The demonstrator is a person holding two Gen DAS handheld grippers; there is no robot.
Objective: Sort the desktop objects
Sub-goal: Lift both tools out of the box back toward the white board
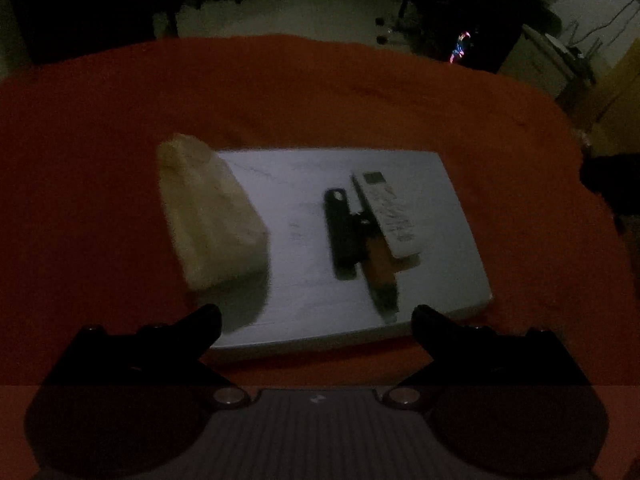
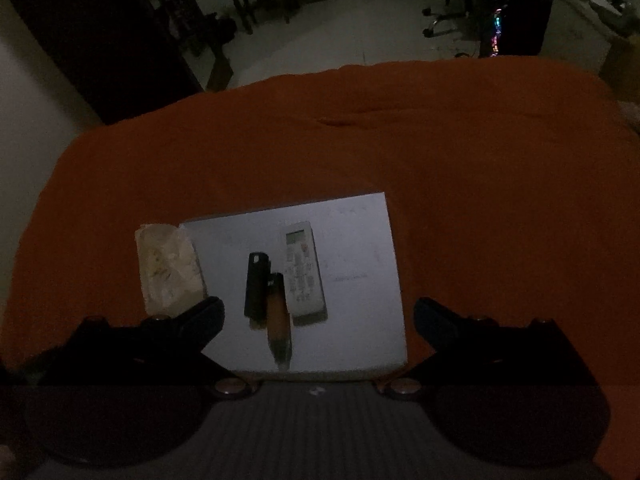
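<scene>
On the desk, which is covered by an orange cloth (image 2: 440, 152), a white board (image 1: 452, 248) is laid flat, and the task's things are gathered on it. A white remote control (image 1: 390, 212) lies toward the right of the middle; a black flat clip-like object (image 1: 340, 232) lies just beside it on the left; an amber-bodied object with a dark tip (image 2: 278, 320), possibly a lighter or a pen, lies between the two and reaches toward the near edge. A pale, crumpled paper packet (image 1: 208, 212) rests at the board's left edge, partly on the board and partly on the cloth.

The step in hand cannot be settled from this arrangement — the close grouping fits either a set of things waiting to be sorted or a set already placed together. No object is being carried, so neither reading is favoured.

Left hand-held gripper (image 1: 316, 322): jaws spread wide, nothing between them, nothing touched; it is held above the near edge of the board, aimed at the grouped items.

Right hand-held gripper (image 2: 318, 316): jaws likewise spread wide and empty — held above the near side of the board; its left finger overlaps the packet in the view, but contact cannot be confirmed.

Any grasp among the three central items would call for a narrow, well-aligned approach, since they lie touching or nearly so.
</scene>
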